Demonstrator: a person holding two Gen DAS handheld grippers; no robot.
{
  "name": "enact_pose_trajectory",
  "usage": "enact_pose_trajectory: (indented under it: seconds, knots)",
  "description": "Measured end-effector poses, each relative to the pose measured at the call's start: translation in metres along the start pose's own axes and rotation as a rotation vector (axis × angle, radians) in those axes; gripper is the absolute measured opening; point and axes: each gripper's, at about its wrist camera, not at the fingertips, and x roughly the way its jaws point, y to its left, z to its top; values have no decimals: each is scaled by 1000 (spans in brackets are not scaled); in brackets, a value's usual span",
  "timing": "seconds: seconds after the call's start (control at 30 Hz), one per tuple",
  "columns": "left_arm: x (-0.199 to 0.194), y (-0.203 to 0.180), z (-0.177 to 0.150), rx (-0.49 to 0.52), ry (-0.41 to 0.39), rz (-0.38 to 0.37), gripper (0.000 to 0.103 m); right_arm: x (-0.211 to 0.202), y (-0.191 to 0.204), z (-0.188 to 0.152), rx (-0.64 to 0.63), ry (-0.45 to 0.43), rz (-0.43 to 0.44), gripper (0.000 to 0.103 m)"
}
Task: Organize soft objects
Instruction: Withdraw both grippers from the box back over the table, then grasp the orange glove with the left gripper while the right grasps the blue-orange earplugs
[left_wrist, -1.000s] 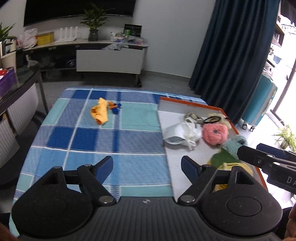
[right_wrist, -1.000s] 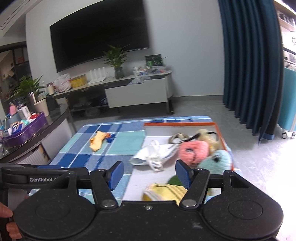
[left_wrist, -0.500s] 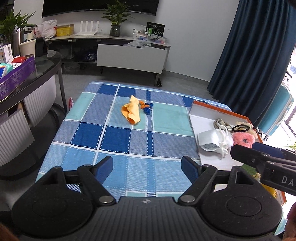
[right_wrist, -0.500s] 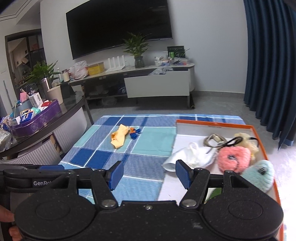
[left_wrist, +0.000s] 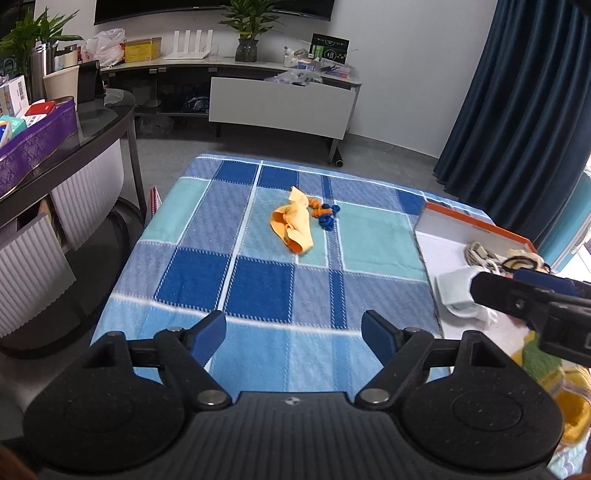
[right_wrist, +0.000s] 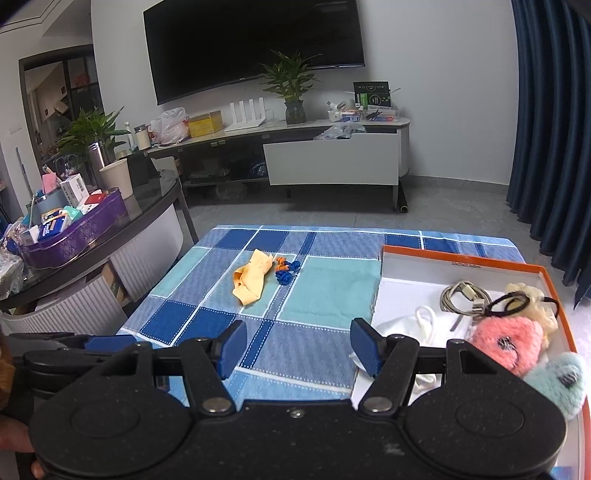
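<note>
A yellow cloth (left_wrist: 293, 229) (right_wrist: 250, 281) lies crumpled on the blue checked tablecloth (left_wrist: 258, 280), with a blue and orange cord bundle (left_wrist: 325, 215) (right_wrist: 285, 271) touching its right side. On the right stands an orange-rimmed white tray (right_wrist: 461, 263) (left_wrist: 476, 223) holding a white mask (right_wrist: 406, 326), a cable coil (right_wrist: 463, 297), a pink plush (right_wrist: 506, 341), a teal plush (right_wrist: 559, 380) and a cream scrunchie (right_wrist: 532, 299). My left gripper (left_wrist: 293, 332) hangs open over the table's near edge, empty. My right gripper (right_wrist: 295, 345) is open too, empty, near the tray's left rim.
A dark glass side table (right_wrist: 110, 229) with a purple basket (right_wrist: 74, 229) stands left of the table. A TV console (right_wrist: 295, 147) with a plant lies across the floor behind. Dark blue curtains (right_wrist: 554, 129) hang at the right. The right gripper's body (left_wrist: 532, 299) crosses the left wrist view.
Both grippers have swung leftward from over the tray to over the tablecloth; the yellow cloth now sits nearer the middle of both views. The jaws kept the same width.
</note>
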Motion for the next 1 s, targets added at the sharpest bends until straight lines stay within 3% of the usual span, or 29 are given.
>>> enact_pose_trajectory:
  seconds: [0.67,0.83,0.9,1.0]
  knots:
    - [112,5,63,41,34,42,82,64,-19,28,-11,58,28,76]
    - [129,6,68,59,31,36,78,83,-20,39,-38,79,37,76]
    - [131,5,70,78,21,32,72,93,-18,45,-56,86,42,76]
    - [131,4,70,124,2,21,45,107,-16,53,-64,98,83,76]
